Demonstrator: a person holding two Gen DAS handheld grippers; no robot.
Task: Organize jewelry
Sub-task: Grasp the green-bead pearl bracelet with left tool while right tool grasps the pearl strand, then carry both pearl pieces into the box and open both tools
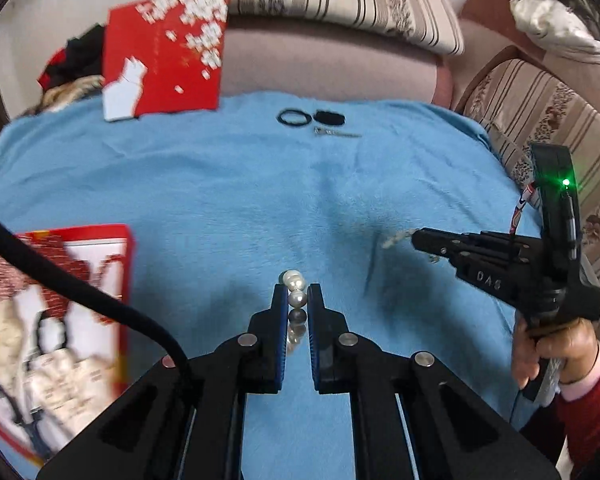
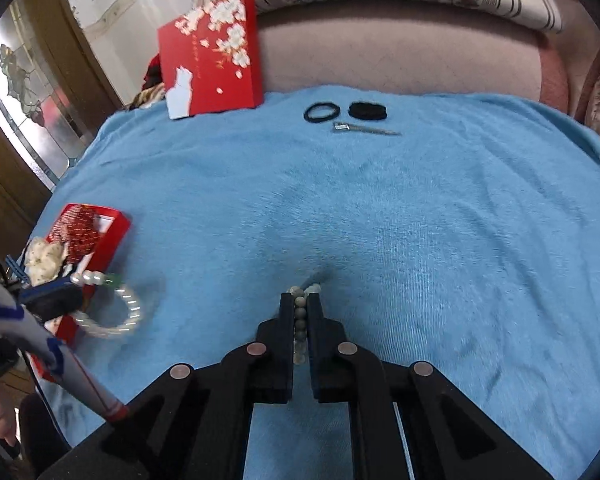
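The left gripper (image 1: 297, 300) has its two fingers squeezed on a pearl bracelet (image 1: 296, 292). The right wrist view shows the rest of that bracelet hanging in a loop right beside the open red box (image 2: 100, 232), at the near left of the blue towel (image 2: 420, 220). The box already has some soft things and a red cloth in it.

The right gripper (image 2: 300, 304) has its fingers pressed together on a string of small gray-green beads (image 2: 300, 308). It sits in the middle of the towel, on the near side. I cannot tell if the beads are lifted or touching the towel.

Far away on the towel lie a black hair tie (image 2: 322, 113), a black scrunchie (image 2: 367, 111) and a silver hair clip (image 2: 364, 129). A red lid with white flowers (image 2: 212, 56) leans against the sofa (image 2: 400, 52) behind them.

What could go wrong? Round beads are slippery, so a string could slide out if the squeeze gets loose. The hanging pearl loop could catch on the box edge and miss the inside. A hard pull could snap a string, and the beads would roll everywhere.
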